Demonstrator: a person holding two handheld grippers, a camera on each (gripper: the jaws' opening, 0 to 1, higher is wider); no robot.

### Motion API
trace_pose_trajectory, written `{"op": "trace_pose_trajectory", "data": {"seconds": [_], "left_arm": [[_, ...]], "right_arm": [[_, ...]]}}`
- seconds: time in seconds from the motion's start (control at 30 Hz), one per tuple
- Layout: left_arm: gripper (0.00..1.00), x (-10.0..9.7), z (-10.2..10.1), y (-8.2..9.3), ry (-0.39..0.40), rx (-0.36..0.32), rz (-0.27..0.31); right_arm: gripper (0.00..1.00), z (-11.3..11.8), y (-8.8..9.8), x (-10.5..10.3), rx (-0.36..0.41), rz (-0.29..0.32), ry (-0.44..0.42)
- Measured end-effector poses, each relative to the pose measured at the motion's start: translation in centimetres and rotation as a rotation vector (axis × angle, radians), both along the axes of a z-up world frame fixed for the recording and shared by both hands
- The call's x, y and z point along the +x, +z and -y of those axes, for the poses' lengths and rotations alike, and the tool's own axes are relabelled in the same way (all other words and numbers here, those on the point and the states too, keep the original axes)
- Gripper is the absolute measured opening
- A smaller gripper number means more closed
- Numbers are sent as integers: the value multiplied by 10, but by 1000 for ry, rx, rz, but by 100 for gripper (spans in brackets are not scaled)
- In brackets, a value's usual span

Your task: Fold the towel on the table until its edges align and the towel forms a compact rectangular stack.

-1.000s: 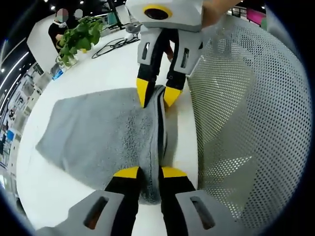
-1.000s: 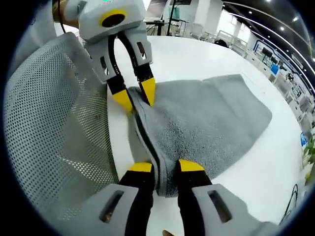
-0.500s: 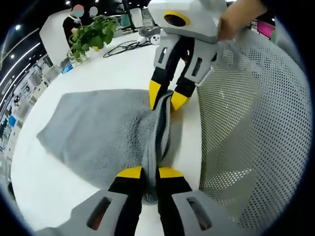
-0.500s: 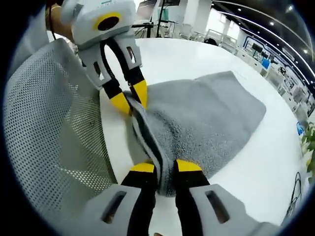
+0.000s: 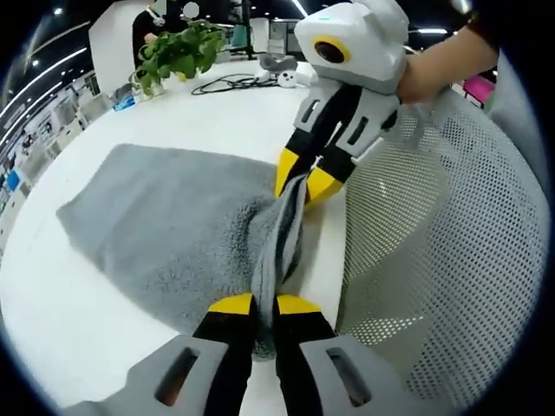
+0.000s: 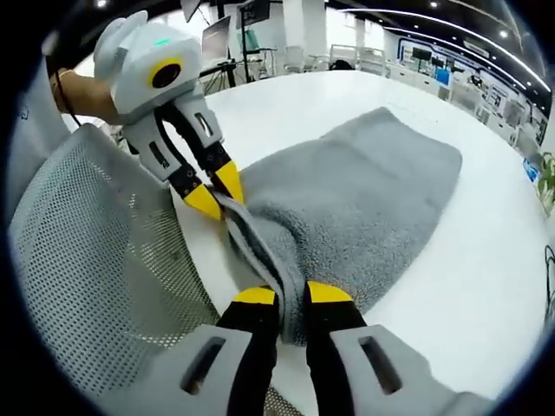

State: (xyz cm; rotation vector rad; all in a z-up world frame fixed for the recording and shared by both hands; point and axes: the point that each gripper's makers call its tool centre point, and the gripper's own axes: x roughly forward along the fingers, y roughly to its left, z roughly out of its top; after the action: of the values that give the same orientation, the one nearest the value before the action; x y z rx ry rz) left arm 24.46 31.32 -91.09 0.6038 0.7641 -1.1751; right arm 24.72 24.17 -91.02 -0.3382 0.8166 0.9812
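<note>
In the left gripper view, your left claw (image 5: 254,304) is pinching the grey towel (image 5: 165,225) at its near corner; lift both corners level. In the right gripper view, your right claw (image 6: 279,295) pinches the other corner. The towel lies fluffy on the white counter (image 6: 486,260), its gripped edge bunched.

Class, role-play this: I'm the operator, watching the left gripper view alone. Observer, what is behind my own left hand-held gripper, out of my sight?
Observer: In the right gripper view, a person's hand holds the left hand-held gripper by the back of its white housing.
Operator: And what sits behind the right hand-held gripper's tips?
Observer: From behind, the grey terry towel's raised edge runs straight into the right hand-held gripper, whose jaws are shut on it.
Operator: What lies beside that edge?
Observer: The white perforated mesh chair back, across a strip of white table.
</note>
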Motion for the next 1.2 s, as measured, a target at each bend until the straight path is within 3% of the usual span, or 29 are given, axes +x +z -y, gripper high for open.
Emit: {"op": "trace_pose_trajectory", "data": {"seconds": [0.27, 0.43, 0.63, 0.87, 1.2], "left_arm": [[8, -23, 2, 0, -23, 14, -29], [7, -28, 2, 0, 6, 12, 0], [6, -35, -1, 8, 3, 21, -49], [6, -34, -4, 33, 28, -27, -55], [6, -20, -4, 66, 24, -42, 25]], "right_arm": [[8, 1, -1, -18, -21, -55, 50], [7, 1, 2, -24, -2, -93, 72], [7, -2, 12, -34, 6, -105, 101], [6, -2, 35, -34, 71, -92, 63], [5, -5, 65, -22, 123, -55, 34]]}}
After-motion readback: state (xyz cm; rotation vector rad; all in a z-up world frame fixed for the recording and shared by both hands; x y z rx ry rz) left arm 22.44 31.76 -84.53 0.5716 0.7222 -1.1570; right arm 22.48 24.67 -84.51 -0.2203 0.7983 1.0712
